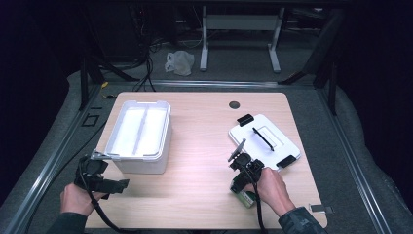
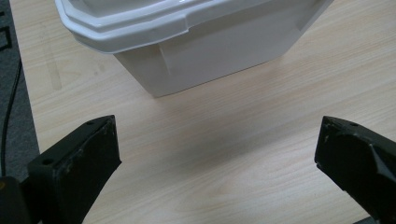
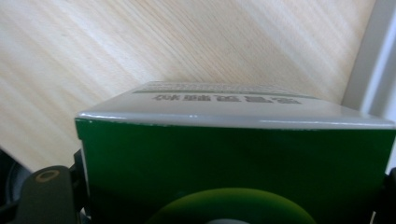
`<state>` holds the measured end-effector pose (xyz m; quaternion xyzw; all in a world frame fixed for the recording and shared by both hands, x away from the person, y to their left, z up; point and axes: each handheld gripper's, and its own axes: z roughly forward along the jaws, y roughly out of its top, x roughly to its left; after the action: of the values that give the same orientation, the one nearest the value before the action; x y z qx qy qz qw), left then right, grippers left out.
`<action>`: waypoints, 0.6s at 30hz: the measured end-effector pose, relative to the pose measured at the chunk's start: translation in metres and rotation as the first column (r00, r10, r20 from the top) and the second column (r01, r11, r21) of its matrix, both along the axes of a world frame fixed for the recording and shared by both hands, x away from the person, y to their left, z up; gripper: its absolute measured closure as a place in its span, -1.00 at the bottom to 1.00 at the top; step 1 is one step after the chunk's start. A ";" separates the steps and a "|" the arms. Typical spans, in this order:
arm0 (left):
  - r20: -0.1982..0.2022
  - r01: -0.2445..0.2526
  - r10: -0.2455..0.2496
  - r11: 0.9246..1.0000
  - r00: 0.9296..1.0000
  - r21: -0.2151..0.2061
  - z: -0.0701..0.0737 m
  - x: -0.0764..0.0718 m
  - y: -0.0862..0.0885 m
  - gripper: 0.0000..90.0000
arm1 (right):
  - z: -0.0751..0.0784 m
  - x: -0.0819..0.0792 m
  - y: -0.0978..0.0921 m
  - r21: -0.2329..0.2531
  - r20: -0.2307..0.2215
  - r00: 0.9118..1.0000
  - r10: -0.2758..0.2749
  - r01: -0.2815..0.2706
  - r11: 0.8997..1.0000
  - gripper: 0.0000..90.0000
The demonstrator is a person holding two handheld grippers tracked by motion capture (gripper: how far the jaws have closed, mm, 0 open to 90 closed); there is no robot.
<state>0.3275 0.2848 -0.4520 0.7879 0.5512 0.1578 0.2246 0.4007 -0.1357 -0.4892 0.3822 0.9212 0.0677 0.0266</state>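
High view: nearest the camera, two forearms come in from the bottom edge, each hand holding a gripper over a light wooden table. The left gripper hovers at the near left corner of an open white bin, just beside its wall. The right gripper sits near the front right, closed around a small green box low over the tabletop. Just beyond it lies the bin's white lid, flat, with a black handle and black clips.

Left gripper view: the two black jaws stand spread wide with nothing between them, only bare wood. The bin's near corner and rim rise ahead, apart from the jaws.

Right gripper view: the green box, with a pale top face bearing printed text, is pinched between the jaws at either side. The lid's edge shows at the right.

Risk, as a judgement: the box looks smooth-sided, so it could twist or slip if swung quickly toward the bin, or catch on the rim if carried too low.
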 end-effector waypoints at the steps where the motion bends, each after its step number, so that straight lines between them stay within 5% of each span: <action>1: 0.001 -0.001 0.001 1.000 1.000 -0.001 0.000 0.000 0.000 -1.00 | 0.005 -0.001 0.000 0.004 0.008 1.000 0.025 -0.025 1.000 -0.64; 10: 0.003 0.004 -0.004 1.000 1.000 0.004 0.001 0.000 0.000 -1.00 | 0.034 -0.015 -0.017 0.029 0.042 0.991 0.128 -0.130 0.991 -0.64; 18: 0.000 -0.002 0.002 1.000 1.000 0.010 0.000 0.001 0.000 -1.00 | 0.038 -0.015 -0.064 0.026 0.057 0.997 0.051 -0.053 0.998 -0.64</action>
<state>0.3284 0.2852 -0.4517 0.7886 0.5511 0.1605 0.2206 0.3856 -0.1994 -0.4513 0.3564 0.9287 0.0916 0.0454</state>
